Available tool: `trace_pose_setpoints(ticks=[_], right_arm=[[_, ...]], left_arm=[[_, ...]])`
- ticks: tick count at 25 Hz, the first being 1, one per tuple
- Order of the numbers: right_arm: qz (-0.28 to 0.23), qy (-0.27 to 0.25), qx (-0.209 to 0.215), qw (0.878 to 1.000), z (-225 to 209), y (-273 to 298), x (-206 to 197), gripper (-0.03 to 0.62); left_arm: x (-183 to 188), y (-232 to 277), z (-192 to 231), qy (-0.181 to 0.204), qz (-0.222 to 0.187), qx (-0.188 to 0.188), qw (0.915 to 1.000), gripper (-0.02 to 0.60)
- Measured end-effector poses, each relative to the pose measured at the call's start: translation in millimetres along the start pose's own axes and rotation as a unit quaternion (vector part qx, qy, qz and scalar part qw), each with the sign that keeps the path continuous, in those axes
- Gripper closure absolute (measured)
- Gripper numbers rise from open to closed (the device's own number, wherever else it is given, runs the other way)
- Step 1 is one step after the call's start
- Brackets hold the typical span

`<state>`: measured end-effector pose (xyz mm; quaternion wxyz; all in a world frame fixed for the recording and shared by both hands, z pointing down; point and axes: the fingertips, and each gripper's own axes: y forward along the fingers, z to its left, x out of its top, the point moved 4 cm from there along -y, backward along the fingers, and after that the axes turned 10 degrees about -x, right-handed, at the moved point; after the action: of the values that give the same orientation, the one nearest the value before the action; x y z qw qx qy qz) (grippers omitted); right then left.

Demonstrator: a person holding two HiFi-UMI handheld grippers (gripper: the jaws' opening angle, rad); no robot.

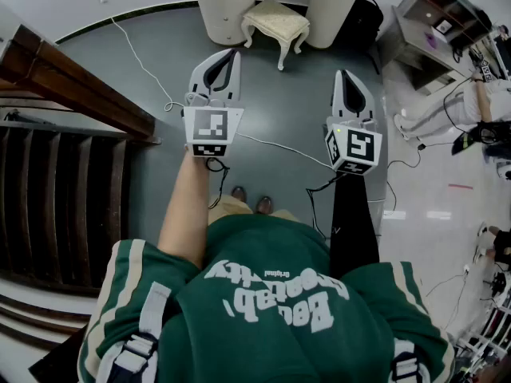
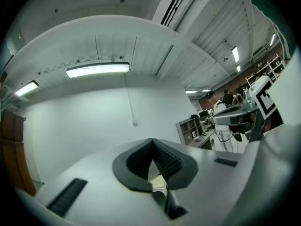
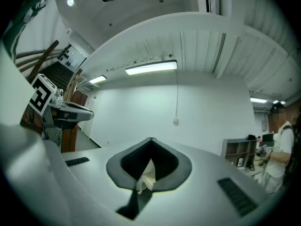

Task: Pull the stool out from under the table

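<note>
Open floor (image 1: 295,110) ahead to stool (image 1: 275,22); staircase rail (image 1: 72,82) left, shelf (image 1: 435,18) right.

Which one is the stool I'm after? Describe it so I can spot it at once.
At the top of the head view stands a cream table with two pedestals. The stool sits at the gap between them, on the grey floor. It is the only low piece there, with a pale padded seat and curved legs.

Left tool (image 1: 232,53), right tool (image 1: 342,73): both level, side by side, jaws together.
</note>
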<state>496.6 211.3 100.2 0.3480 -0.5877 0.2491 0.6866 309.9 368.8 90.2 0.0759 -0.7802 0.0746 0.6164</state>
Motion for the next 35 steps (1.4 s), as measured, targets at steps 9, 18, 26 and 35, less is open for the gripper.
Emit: trace_pose_setpoints(ticks=[9, 18, 26, 35], right_arm=[[-0.002, -0.001, 0.001, 1.0, -2, 0, 0, 0.586], [-0.008, 0.008, 0.003, 1.0, -6, 4, -4, 0.585], [-0.004, 0.007, 0.003, 1.0, 0, 40, -16, 0.585], [0.018, -0.007, -0.011, 1.0, 5, 133, -34, 0.585]], left_arm=[[0, 1, -2, 0.001, 0.001, 0.001, 1.0, 0.569], [10, 6, -3, 0.007, -0.011, -0.001, 0.9999, 0.569], [-2, 34, 22, 0.011, -0.011, -0.004, 0.9999, 0.569], [-28, 111, 86, 0.007, -0.012, -0.018, 0.9997, 0.569]])
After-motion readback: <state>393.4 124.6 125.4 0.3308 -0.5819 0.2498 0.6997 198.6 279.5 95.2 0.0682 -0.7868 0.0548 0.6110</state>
